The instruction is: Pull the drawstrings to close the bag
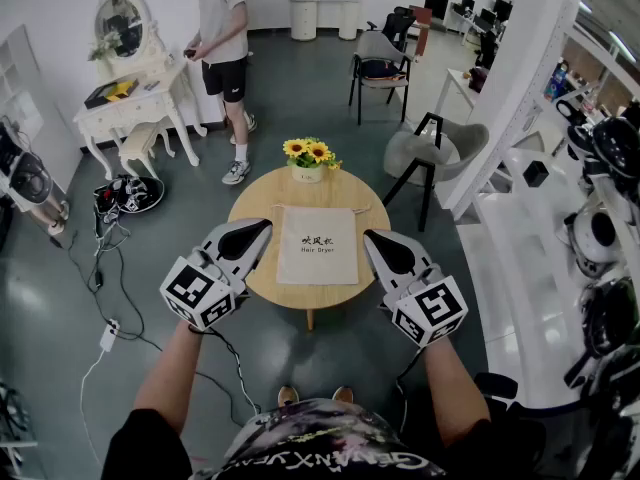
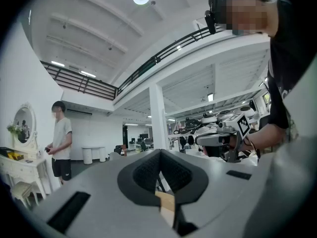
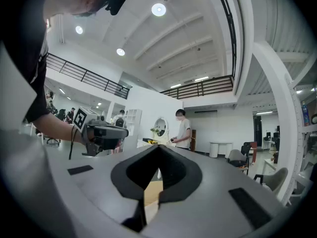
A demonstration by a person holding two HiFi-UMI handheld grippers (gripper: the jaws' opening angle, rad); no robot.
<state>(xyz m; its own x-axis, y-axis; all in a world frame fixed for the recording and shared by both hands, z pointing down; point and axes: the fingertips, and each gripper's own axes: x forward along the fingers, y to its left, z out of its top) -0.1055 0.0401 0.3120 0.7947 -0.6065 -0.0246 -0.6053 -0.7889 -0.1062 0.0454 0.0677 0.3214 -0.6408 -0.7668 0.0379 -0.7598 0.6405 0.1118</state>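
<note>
A cream drawstring bag (image 1: pixel 317 245) with dark print lies flat on the round wooden table (image 1: pixel 262 193), its mouth toward the far side, where thin strings (image 1: pixel 356 209) trail out. My left gripper (image 1: pixel 263 229) is held level in the air at the bag's left side, jaws shut and empty. At the bag's right side, my right gripper (image 1: pixel 370 238) is also level, shut and empty. Neither touches the bag. In the left gripper view the shut jaws meet at the left gripper (image 2: pixel 159 153) tip, and the right gripper (image 2: pixel 221 138) shows beyond. The right gripper view shows the right gripper (image 3: pixel 158 150) and the left gripper (image 3: pixel 101 133) opposite.
A pot of yellow flowers (image 1: pixel 308 158) stands at the table's far edge. A person (image 1: pixel 222 38) stands by a white dressing table (image 1: pixel 130 103) at the back left. Chairs (image 1: pixel 382 63) and a grey seat (image 1: pixel 415 156) stand behind; cables (image 1: pixel 108 298) lie on the floor at left.
</note>
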